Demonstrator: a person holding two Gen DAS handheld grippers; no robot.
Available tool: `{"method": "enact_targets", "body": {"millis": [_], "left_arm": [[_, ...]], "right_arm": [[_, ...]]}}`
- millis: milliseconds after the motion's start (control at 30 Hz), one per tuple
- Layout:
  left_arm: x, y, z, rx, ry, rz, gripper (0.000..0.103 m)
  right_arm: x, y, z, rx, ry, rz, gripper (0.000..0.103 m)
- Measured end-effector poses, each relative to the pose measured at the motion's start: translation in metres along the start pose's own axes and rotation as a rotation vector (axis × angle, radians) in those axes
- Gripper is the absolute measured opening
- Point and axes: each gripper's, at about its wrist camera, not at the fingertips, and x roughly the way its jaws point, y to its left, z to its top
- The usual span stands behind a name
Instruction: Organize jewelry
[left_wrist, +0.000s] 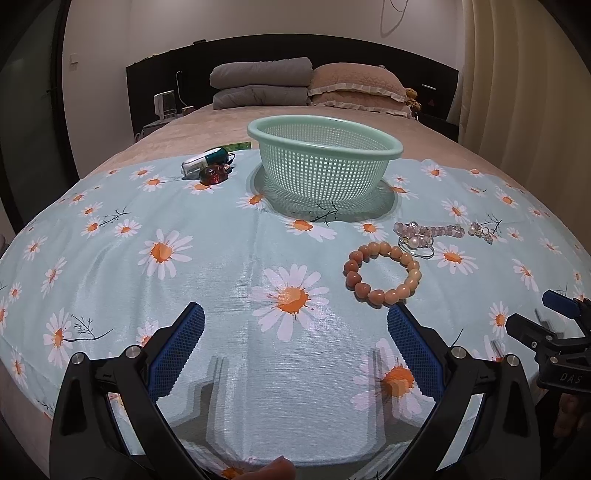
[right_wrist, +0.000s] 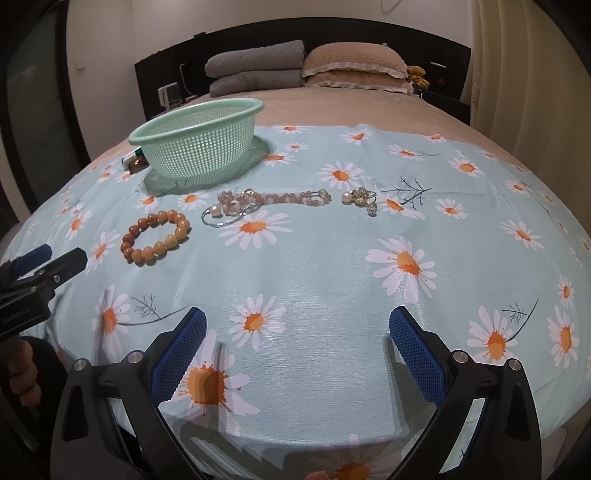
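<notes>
An orange bead bracelet (left_wrist: 382, 275) (right_wrist: 156, 236) lies on the daisy cloth (left_wrist: 229, 295). Beyond it lie a pale pink bead bracelet (left_wrist: 428, 229) (right_wrist: 273, 197), a silver pearl ring (left_wrist: 417, 248) (right_wrist: 218, 216) and pearl earrings (left_wrist: 482, 230) (right_wrist: 362, 197). A mint green basket (left_wrist: 325, 162) (right_wrist: 195, 142) stands upright behind them. My left gripper (left_wrist: 295, 325) is open and empty, its right finger close to the orange bracelet. My right gripper (right_wrist: 297, 326) is open and empty, short of the jewelry. Each gripper shows at the edge of the other's view.
A white and green bottle (left_wrist: 205, 160) and a red shiny object (left_wrist: 213, 174) lie left of the basket. Folded grey blankets (left_wrist: 260, 83) and pink pillows (left_wrist: 356, 88) sit at the dark headboard. A curtain (left_wrist: 517, 92) hangs on the right.
</notes>
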Motion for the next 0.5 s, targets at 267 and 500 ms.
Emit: {"method": "enact_targets", "body": {"millis": [267, 500], "left_arm": [[0.0004, -0.0019, 0.0, 0.011, 0.001, 0.001, 0.097], [0.001, -0.0043, 0.0001, 0.025, 0.0, 0.006, 0.097]], "right_arm": [[-0.0014, 0.0007, -0.0002, -0.003, -0.003, -0.003, 0.095], [-0.0011, -0.0025, 0.0003, 0.011, -0.004, -0.012, 0.095]]}}
